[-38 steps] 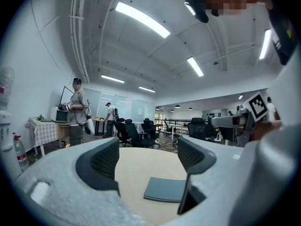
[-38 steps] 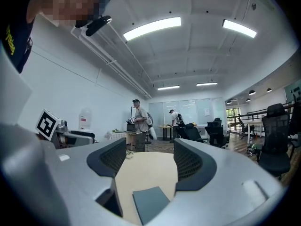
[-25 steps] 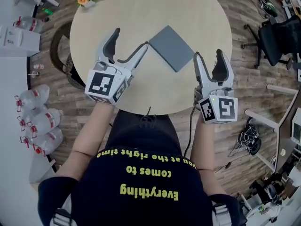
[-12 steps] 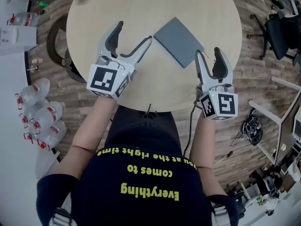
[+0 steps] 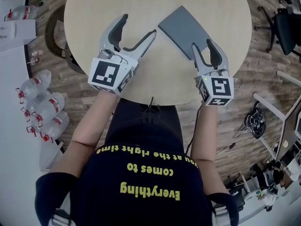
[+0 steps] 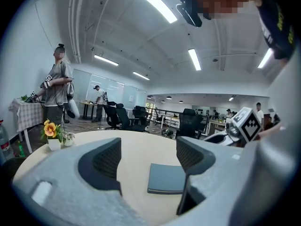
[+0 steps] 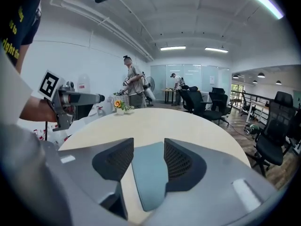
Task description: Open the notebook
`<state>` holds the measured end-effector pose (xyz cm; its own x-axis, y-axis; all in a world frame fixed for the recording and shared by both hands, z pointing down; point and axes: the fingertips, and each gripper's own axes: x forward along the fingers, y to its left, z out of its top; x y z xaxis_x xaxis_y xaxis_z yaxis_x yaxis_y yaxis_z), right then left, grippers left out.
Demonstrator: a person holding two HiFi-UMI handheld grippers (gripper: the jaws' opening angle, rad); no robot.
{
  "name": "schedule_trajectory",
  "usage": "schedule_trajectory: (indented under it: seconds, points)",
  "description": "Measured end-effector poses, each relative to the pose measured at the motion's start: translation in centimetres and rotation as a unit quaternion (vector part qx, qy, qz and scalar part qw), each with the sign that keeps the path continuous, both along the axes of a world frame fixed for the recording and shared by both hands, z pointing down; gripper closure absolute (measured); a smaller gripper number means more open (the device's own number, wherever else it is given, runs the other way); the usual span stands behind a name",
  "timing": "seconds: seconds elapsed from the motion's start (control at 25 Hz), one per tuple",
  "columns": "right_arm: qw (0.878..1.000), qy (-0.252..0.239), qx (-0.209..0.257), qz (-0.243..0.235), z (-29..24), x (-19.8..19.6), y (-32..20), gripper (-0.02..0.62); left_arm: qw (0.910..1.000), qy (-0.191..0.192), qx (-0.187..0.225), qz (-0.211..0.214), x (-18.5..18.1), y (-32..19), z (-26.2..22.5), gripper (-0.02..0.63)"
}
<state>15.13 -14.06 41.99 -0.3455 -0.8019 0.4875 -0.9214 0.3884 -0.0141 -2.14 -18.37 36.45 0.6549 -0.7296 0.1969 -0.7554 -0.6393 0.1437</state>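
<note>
A closed grey notebook [image 5: 184, 26] lies flat on the round beige table [image 5: 141, 4], turned at an angle, right of centre. My right gripper [image 5: 202, 44] hovers over the notebook's near right edge. Its jaws are closing, and in the right gripper view the notebook [image 7: 149, 173] shows in the gap between them, with neither pad pressing on it. My left gripper [image 5: 138, 26] stands wide open over bare table, just left of the notebook's near corner. In the left gripper view the notebook [image 6: 169, 179] lies ahead, slightly right of the jaws' gap.
Several water bottles [image 5: 37, 107] lie on the floor at the left. A black office chair [image 5: 287, 27] stands at the right. A small flower pot [image 6: 52, 134] sits at the table's far edge. A person [image 6: 59, 88] stands beyond the table.
Both grippers have come down and forward over the table. The right one has reached the notebook's near edge and its jaws have narrowed. The left stays wide open.
</note>
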Motion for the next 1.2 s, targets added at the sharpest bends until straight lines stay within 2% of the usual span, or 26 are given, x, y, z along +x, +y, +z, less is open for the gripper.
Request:
schedule_trajectory:
  seconds: [0.2, 0.52, 0.68, 0.84, 1.08, 1.2]
  points:
    - [0.998, 0.014, -0.059, -0.027, 5.1, -0.3, 0.2, 0.431, 0.9997, -0.022, -0.001, -0.005, 0.1, -0.3, 1.3, 0.238]
    - [0.989, 0.055, -0.125, -0.059, 11.0, -0.8, 2.0, 0.423, 0.9992, -0.031, -0.027, -0.002, -0.6, -0.2, 3.9, 0.265]
    - [0.984, 0.076, -0.143, -0.076, 12.9, -1.2, 2.4, 0.415, 0.9985, -0.027, -0.044, 0.021, -0.1, 0.3, 5.2, 0.299]
    - [0.978, 0.095, -0.158, -0.095, 14.3, -1.4, 2.8, 0.368, 0.9971, -0.029, -0.052, 0.047, 0.7, 0.9, 5.9, 0.307]
    - [0.968, 0.161, -0.157, -0.112, 15.5, -1.1, 3.1, 0.375, 0.9964, -0.04, -0.057, 0.048, 0.9, 1.2, 6.9, 0.357]
    - [0.967, 0.167, -0.157, -0.113, 15.7, -1.1, 3.1, 0.39, 0.9959, -0.043, -0.061, 0.052, 1.0, 1.3, 7.3, 0.416]
